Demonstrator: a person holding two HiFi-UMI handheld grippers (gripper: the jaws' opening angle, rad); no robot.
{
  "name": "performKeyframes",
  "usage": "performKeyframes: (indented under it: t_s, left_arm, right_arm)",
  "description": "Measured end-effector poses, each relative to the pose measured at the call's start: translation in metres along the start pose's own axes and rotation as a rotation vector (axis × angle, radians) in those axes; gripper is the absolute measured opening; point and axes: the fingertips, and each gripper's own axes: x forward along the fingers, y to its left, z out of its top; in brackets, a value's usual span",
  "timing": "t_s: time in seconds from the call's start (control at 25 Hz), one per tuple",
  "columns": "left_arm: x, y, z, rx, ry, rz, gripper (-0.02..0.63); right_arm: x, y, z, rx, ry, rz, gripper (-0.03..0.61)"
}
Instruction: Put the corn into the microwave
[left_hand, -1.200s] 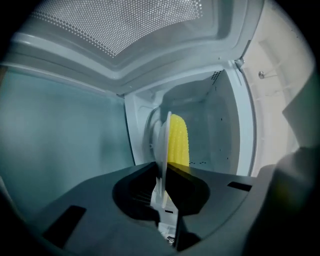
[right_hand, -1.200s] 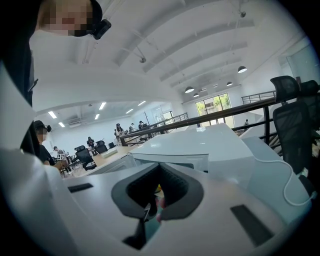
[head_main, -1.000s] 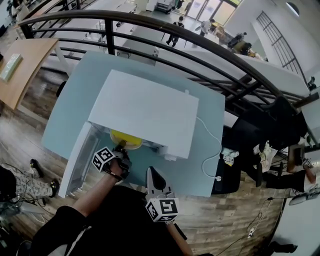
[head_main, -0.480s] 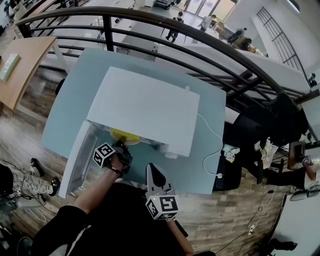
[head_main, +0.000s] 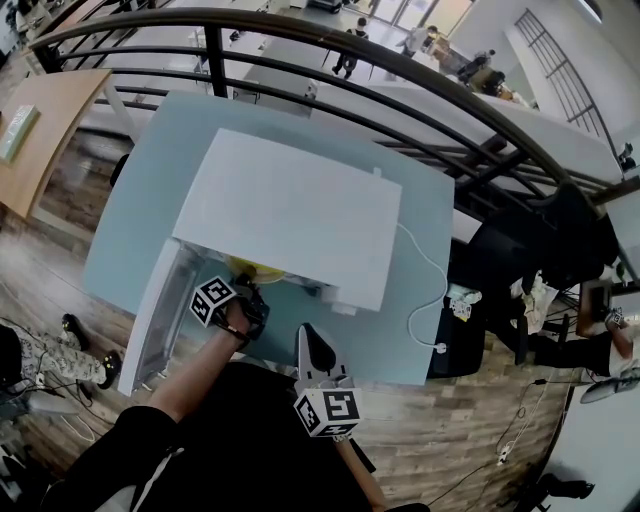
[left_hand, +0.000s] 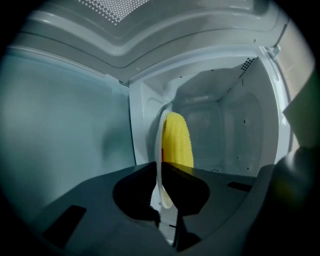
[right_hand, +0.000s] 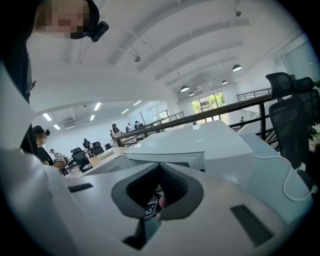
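I have the left gripper (head_main: 245, 290) pushed up to the open front of the microwave (head_main: 290, 215), which sits on the pale blue tabletop (head_main: 140, 210) with its door (head_main: 160, 320) swung out to the left. In the left gripper view the jaws are narrow and clamped on the thin rim of a white plate (left_hand: 162, 199), which I see edge-on running away from the camera. The corn (left_hand: 177, 140) lies against the plate's face just past the jaws, its yellow kernels plain to see, and both are already inside the microwave's white cavity (left_hand: 225, 130), with the back wall behind them. I cannot tell whether the plate is touching the cavity floor.

My right gripper (head_main: 313, 345) hangs near the tabletop's front edge, well apart from the plate and pointing toward the microwave. In the right gripper view its jaws (right_hand: 159, 200) are drawn together with nothing held between them; past them I see the left gripper's marker cube and the white microwave (right_hand: 200, 145). A white cable (head_main: 425, 290) trails across the tabletop at the microwave's right.
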Motion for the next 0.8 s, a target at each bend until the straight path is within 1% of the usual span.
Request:
performKeyframes:
  t_s: [0.16,0.28,0.48,0.6,0.8]
  left_arm:
    - [0.0029,-0.0028,-0.0026,0.055,0.018,-0.005,0.029]
    - [0.0036,-0.0051,-0.0056,0.078,0.024,-0.008,0.031]
    - [0.0035,-0.0035,-0.0048,0.124,0.041,0.024,0.034]
    - [0.0019,0.0009,-0.0025,0.133,0.042,0.051,0.074]
    - [0.0031,0.0043,-0.0009,0.15,0.048,0.079,0.11]
  right_arm:
    - [0.0003,0.002,-0.0011,-0.001,0.002,0.002,0.009]
    - [0.001,0.002,-0.0011,0.0,0.007,0.004,0.009]
    - [0.0018,0.0022,-0.0027,0.001,0.012,0.005,0.009]
    - [0.0022,0.0021,-0.0038,0.007,0.014,0.008,0.009]
    - [0.0021,-0.0002,-0.0065,0.018,0.018,0.009,0.009]
